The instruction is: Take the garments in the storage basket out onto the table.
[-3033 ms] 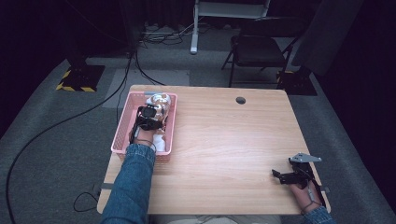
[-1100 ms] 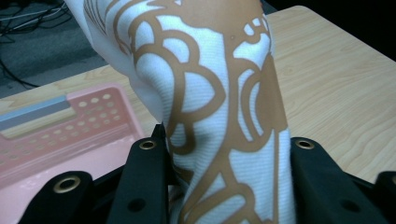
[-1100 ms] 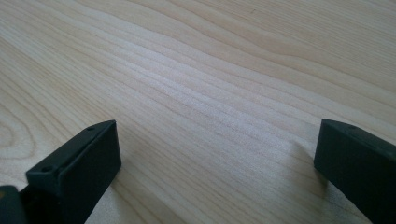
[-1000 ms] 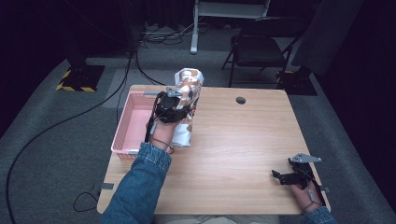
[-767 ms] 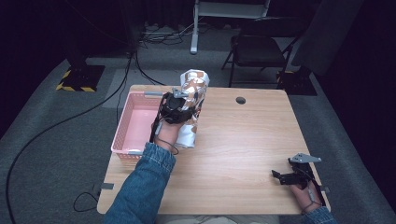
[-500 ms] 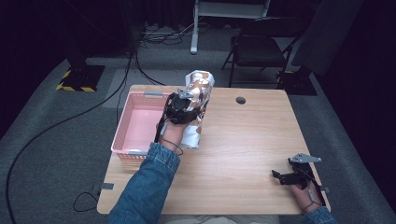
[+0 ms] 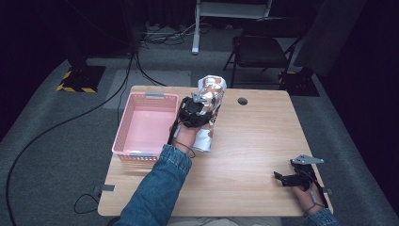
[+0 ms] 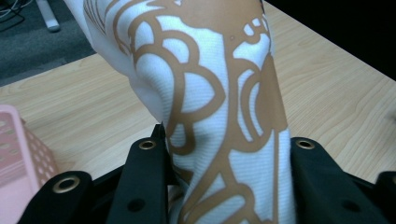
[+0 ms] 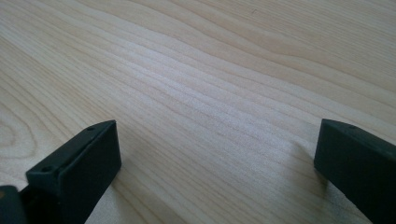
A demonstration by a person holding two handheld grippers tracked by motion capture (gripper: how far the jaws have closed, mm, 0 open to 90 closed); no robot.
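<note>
A white cloth with a tan swirl pattern (image 7: 211, 88) hangs from my left gripper (image 7: 199, 111), bunched and held upright over the table just right of the pink basket (image 7: 123, 128). Its lower end (image 7: 203, 140) reaches down to the wood. In the left gripper view both black jaws press against the cloth (image 8: 210, 93), with the left gripper (image 8: 227, 147) shut on it. My right gripper (image 7: 283, 179) rests near the table's front right corner. In the right gripper view the right gripper (image 9: 217, 149) is open, with bare wood between its jaws.
The wooden table (image 7: 254, 141) has a round cable hole (image 7: 242, 100) at its back edge. The basket holds nothing that I can see. Behind the table stand a folding chair (image 7: 256, 52) and a white stand (image 7: 195, 28), with cables across the grey floor.
My left hand has carried the cloth out of the basket and rightward over the table, sinking a little. The right gripper has stayed put.
</note>
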